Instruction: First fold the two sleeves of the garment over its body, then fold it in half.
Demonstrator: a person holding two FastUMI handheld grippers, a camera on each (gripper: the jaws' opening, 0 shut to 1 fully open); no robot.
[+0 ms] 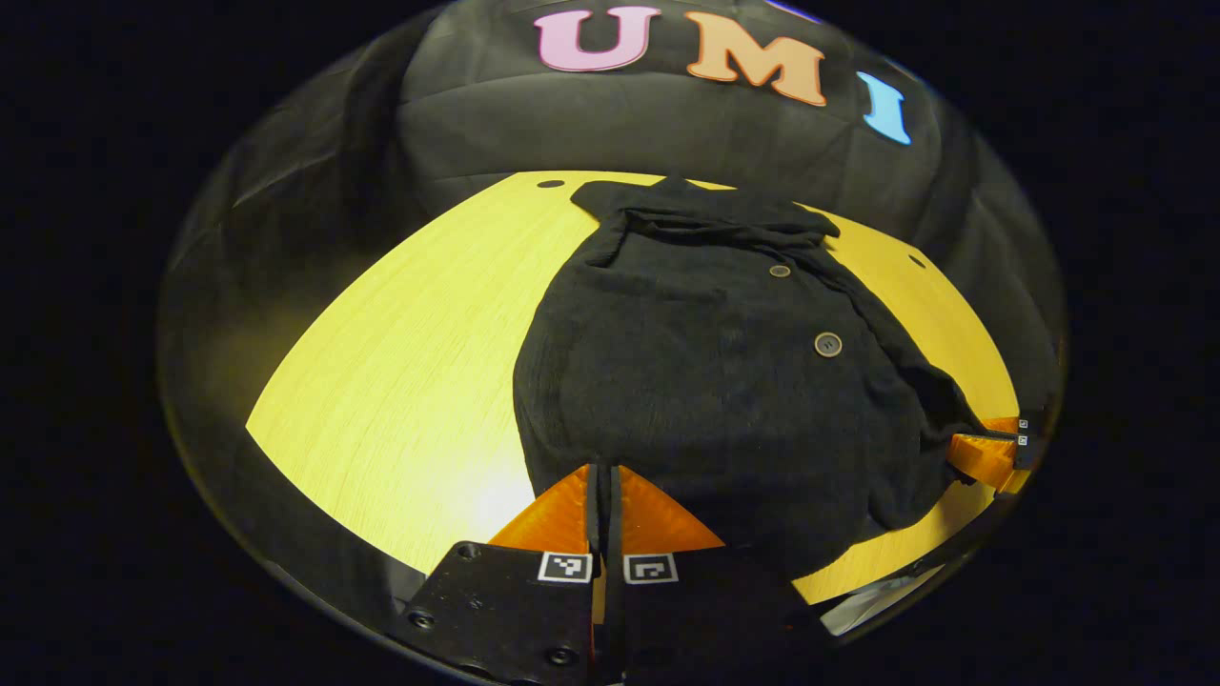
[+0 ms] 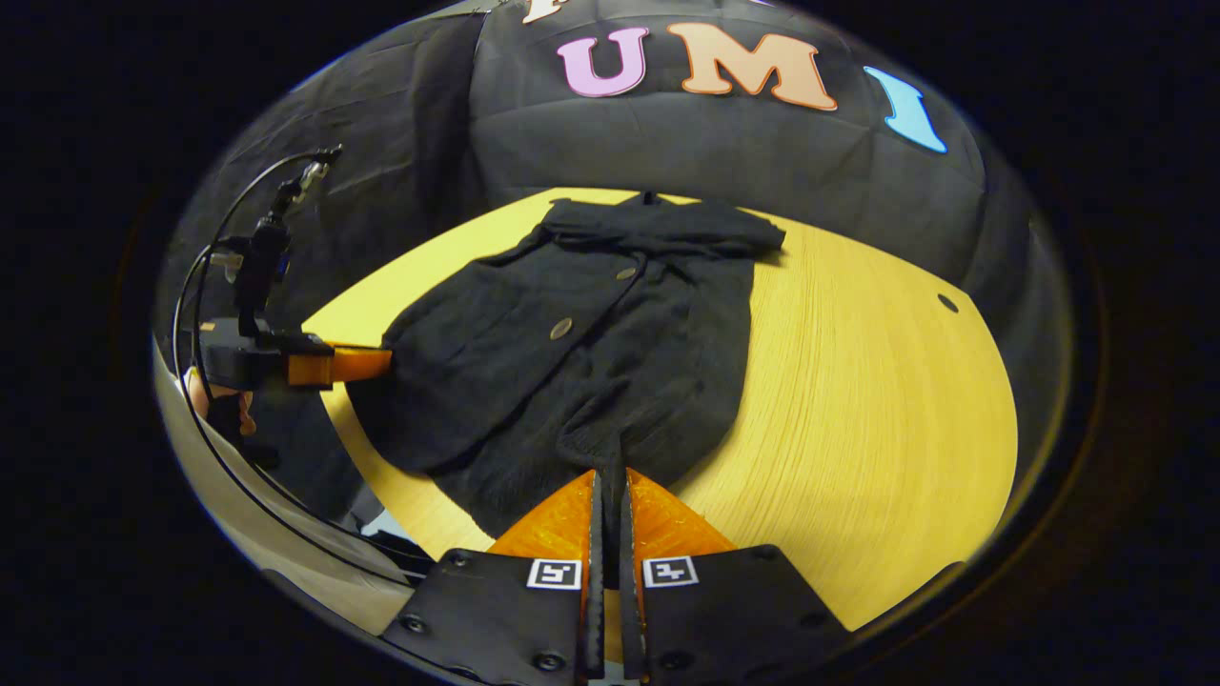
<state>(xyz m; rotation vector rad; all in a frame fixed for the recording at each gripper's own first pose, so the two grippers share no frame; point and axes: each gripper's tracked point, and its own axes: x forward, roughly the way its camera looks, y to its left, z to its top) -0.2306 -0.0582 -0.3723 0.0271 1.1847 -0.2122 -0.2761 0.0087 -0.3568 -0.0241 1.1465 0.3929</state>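
Black knit fabric is pinched at the near hem by both grippers, so that's where things start. In the left gripper view, the left gripper (image 1: 604, 476) has its fingers squeezed nearly together right at the garment's (image 1: 705, 381) bottom edge, with a sliver of cloth seeming to sit between them. Same story in the right gripper view: the right gripper (image 2: 607, 481) is closed tight on a bunched bit of hem at the other near corner.

Each gripper also turns up sideways in the other one's camera. In the left gripper view, the right one pokes in at the far right edge, touching the garment's side. In the right gripper view, the left one sits at the left with a bit of a hand (image 2: 224, 405) behind it and cables (image 2: 205, 286) looping up.

Moving back, the garment lies flat on a yellow wood-grain table (image 2: 858, 400), buttons (image 1: 827, 344) facing up along the front. Both sleeves look already folded in over the body, since nothing sticks out sideways. Farther off is the collar end, a bit rumpled, near the table's back edge. Behind that hangs the booth's wall (image 2: 724, 152).
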